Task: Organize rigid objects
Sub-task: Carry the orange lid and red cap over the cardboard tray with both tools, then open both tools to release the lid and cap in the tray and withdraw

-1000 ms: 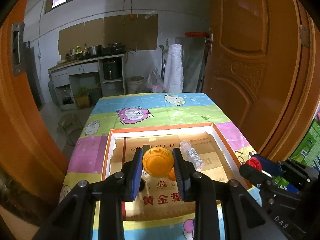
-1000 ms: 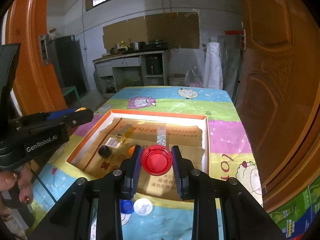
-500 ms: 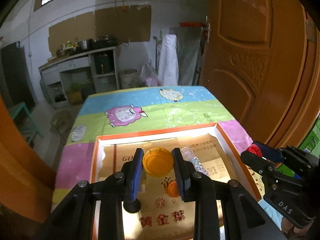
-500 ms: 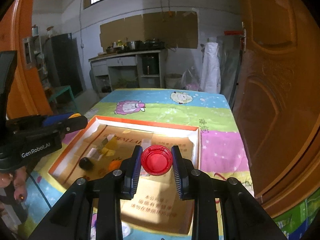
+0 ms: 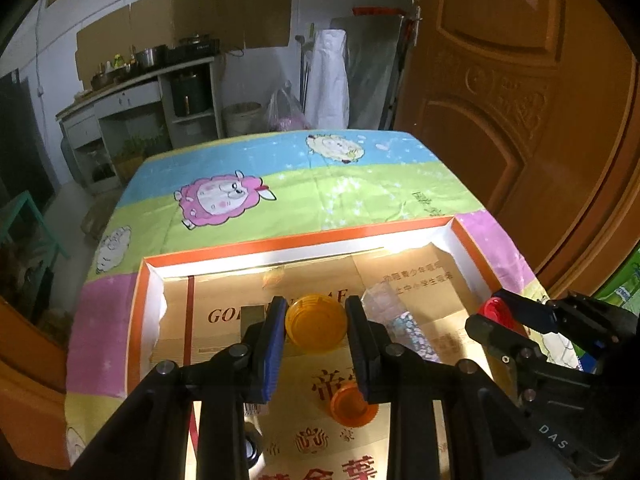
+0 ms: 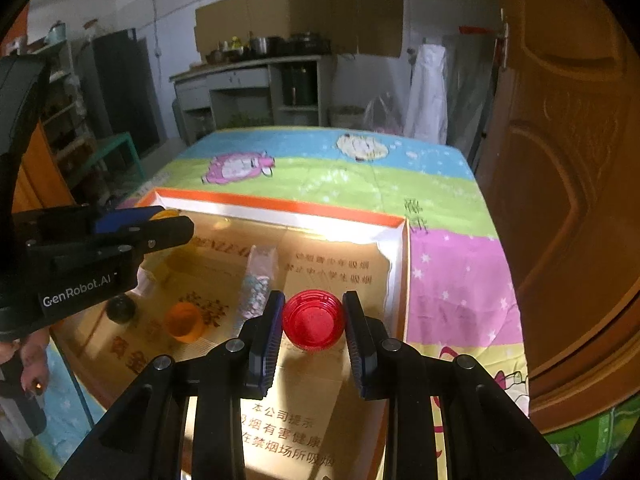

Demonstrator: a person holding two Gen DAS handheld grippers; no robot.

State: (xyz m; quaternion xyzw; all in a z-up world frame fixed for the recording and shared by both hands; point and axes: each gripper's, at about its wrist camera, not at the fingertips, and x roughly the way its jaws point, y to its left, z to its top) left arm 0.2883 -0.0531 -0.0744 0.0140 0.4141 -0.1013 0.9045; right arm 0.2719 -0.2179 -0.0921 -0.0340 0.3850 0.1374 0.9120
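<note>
Left tool clenched on a yellow cap, pads on opposite sides of its rim. Right tool likewise clamped on a red cap. Both caps are carried above the shallow orange-rimmed box that lies on the table.

Handling: the caps look like small hard plastic lids, light, stiff, ribbed round the side. Ribbing should give the pads some bite; the smooth round form could still twist out if squeezed off-centre. The best hold is across the full width, on the ribbed wall, as both are taken now. Not fragile by the look of them; a short drop would likely only make them roll.

Inside the box: gold-printed card lining the bottom, an orange cap lying loose toward the near side, a small black round piece nearer the left wall, and a clear packet of speckled bits toward the middle. The lining is glossy, so a round cap may slide or roll on it.

Surface: the table wears a striped cartoon-sheep cloth, soft and slightly creased; its far half is bare.

Room: a carved wooden door along the table's right edge, a counter with pots against the far wall, cardboard sheets fixed above it.
</note>
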